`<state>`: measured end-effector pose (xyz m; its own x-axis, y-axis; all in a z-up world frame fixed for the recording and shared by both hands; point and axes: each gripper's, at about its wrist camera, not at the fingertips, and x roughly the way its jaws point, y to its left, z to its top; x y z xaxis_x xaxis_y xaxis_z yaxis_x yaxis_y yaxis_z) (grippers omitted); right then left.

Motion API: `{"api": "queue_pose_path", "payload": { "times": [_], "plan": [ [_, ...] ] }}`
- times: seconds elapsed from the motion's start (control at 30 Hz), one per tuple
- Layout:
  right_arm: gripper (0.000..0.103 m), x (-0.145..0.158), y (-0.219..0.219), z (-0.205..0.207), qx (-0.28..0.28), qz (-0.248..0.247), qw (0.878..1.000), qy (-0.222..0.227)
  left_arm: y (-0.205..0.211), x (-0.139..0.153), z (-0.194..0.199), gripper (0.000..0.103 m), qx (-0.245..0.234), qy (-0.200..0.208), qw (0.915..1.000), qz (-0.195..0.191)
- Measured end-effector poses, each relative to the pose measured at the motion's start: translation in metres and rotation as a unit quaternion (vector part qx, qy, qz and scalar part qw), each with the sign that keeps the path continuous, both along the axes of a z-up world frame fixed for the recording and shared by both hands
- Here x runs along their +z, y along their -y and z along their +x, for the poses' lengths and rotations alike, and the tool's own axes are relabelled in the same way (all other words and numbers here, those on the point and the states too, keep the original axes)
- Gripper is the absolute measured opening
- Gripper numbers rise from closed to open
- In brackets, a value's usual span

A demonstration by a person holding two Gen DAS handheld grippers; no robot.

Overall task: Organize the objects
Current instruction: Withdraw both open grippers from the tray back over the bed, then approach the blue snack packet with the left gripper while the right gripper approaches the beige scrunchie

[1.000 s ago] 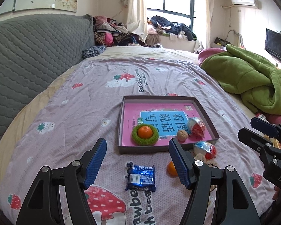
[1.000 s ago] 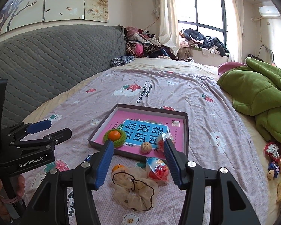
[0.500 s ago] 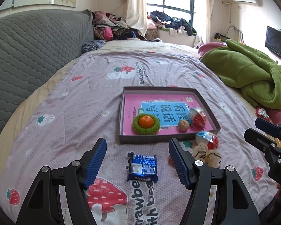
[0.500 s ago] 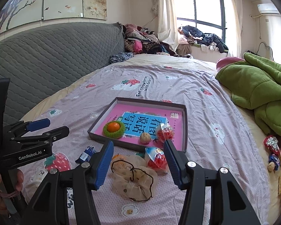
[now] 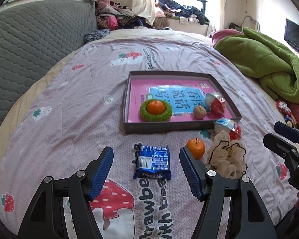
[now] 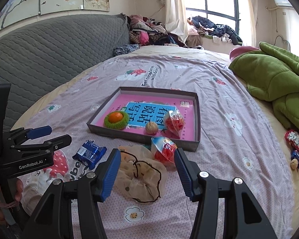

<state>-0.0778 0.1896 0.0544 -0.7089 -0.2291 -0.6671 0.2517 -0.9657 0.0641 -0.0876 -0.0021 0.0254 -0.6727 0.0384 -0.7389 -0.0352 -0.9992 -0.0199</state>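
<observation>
A shallow grey tray (image 5: 129, 99) (image 6: 197, 119) with a pink book cover in it lies on the bed. In it sit an orange in a green ring (image 5: 155, 108) (image 6: 116, 118), a walnut (image 5: 199, 112) (image 6: 151, 127) and a red snack bag (image 5: 216, 103) (image 6: 174, 120). In front of the tray lie a blue cookie packet (image 5: 153, 162) (image 6: 90, 153), a loose orange (image 5: 195, 148), a beige scrunchie (image 5: 227, 157) (image 6: 143, 169) and a second snack bag (image 5: 228, 128) (image 6: 163, 148). My left gripper (image 5: 146, 171) is open above the packet. My right gripper (image 6: 147, 171) is open above the scrunchie.
A green blanket (image 5: 269, 59) (image 6: 275, 79) is heaped at the right. A grey quilted headboard (image 5: 29, 39) runs along the left. Small wrapped items (image 6: 295, 147) lie at the right bed edge. Clothes (image 5: 117, 18) are piled at the far end.
Both grippers have drawn back toward the near bed edge and tilted down a little; the objects now lie further ahead. Both stay open. Nothing on the bed has moved.
</observation>
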Motion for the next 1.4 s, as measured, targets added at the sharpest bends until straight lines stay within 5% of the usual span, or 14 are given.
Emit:
{"api": "queue_pose_path", "payload": {
  "times": [1.4],
  "plan": [
    [0.055,-0.062,-0.004,-0.019,-0.010,0.001,0.998,0.070,-0.010,-0.058,-0.019,0.071,-0.019,0.073,0.9971,0.003]
  ]
}}
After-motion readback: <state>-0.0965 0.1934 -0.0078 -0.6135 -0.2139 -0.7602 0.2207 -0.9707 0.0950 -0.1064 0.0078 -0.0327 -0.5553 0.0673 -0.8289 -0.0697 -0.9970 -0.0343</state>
